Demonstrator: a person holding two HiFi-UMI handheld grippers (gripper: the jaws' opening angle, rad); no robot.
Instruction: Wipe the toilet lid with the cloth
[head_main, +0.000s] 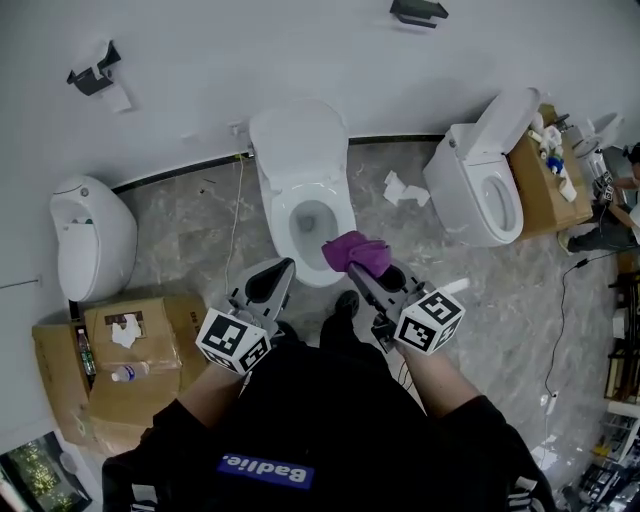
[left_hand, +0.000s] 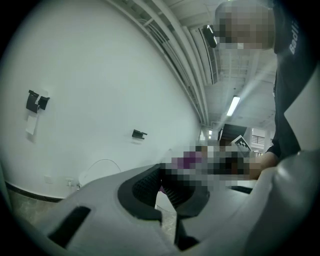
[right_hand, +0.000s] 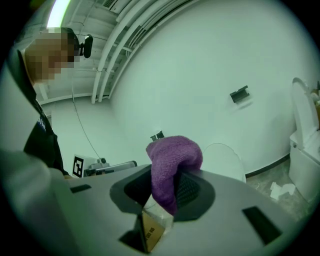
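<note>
The white toilet stands in the middle of the head view with its lid (head_main: 297, 135) raised against the wall and its bowl (head_main: 312, 220) open. My right gripper (head_main: 354, 268) is shut on a purple cloth (head_main: 357, 252), which hangs just above the bowl's front right rim. In the right gripper view the cloth (right_hand: 170, 165) bulges up between the jaws of this gripper (right_hand: 167, 195), with the lid (right_hand: 226, 159) behind it. My left gripper (head_main: 282, 268) is shut and empty, at the bowl's front left; in the left gripper view this gripper (left_hand: 164, 192) has its pads together.
A second toilet (head_main: 480, 180) stands at the right beside a brown box (head_main: 540, 185) with bottles. A white rounded fixture (head_main: 90, 235) and cardboard boxes (head_main: 130, 370) are at the left. Crumpled paper (head_main: 405, 190) lies on the marble floor. A paper holder (head_main: 95, 78) is on the wall.
</note>
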